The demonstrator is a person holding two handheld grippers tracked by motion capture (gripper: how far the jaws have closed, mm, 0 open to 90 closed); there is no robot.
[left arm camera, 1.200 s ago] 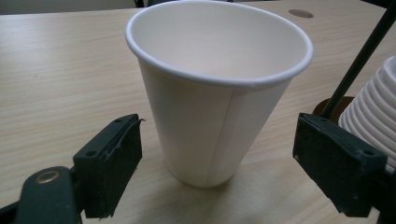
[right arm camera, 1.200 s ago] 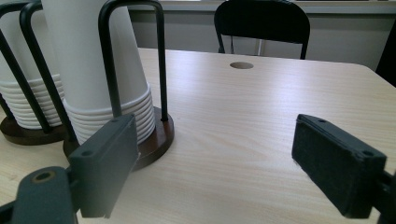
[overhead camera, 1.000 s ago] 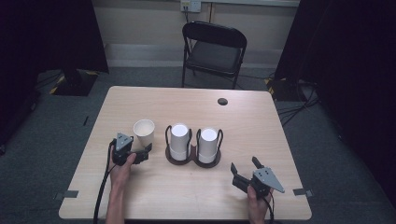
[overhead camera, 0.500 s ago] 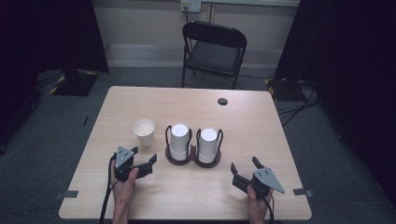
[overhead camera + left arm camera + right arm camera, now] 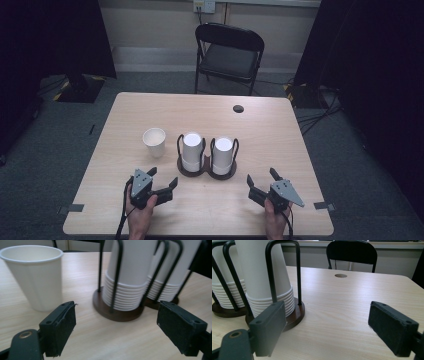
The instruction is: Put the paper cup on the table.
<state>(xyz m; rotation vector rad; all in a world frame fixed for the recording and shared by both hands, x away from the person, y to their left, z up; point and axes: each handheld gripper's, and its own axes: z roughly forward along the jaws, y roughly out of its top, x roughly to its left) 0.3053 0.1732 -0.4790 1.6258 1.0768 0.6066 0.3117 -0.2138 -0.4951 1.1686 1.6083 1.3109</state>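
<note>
I have both grippers low at my edge of the light wood table (image 5: pixel 280 135). My left gripper (image 5: pixel 162 182) sits near the front left, its fingers (image 5: pixel 59 326) spread wide with nothing between them. Through the left gripper view I look past them at a single white paper cup (image 5: pixel 36 275) standing upright, mouth up, on the table to the left, well clear of the fingers. Just right of it is the cup holder (image 5: pixel 117 312), a dark round-based stand with black wire loops, carrying two stacks of white cups (image 5: pixel 130 277) turned upside down, side by side.

In the high view the loose paper cup (image 5: pixel 154 142) stands just beside the left end of the cup holder (image 5: pixel 206 171), apart from it, and both are ahead of my grippers near the table's middle.

My right gripper (image 5: pixel 262 181) rests near the front right, its fingers (image 5: pixel 393 327) also wide apart and empty. The right gripper view shows the holder's nearer stack off to the left and bare table between the fingers. Farther back, a round hole (image 5: pixel 238 108) is cut into the table top, and a black folding chair (image 5: pixel 227 55) stands behind the far edge.
</note>
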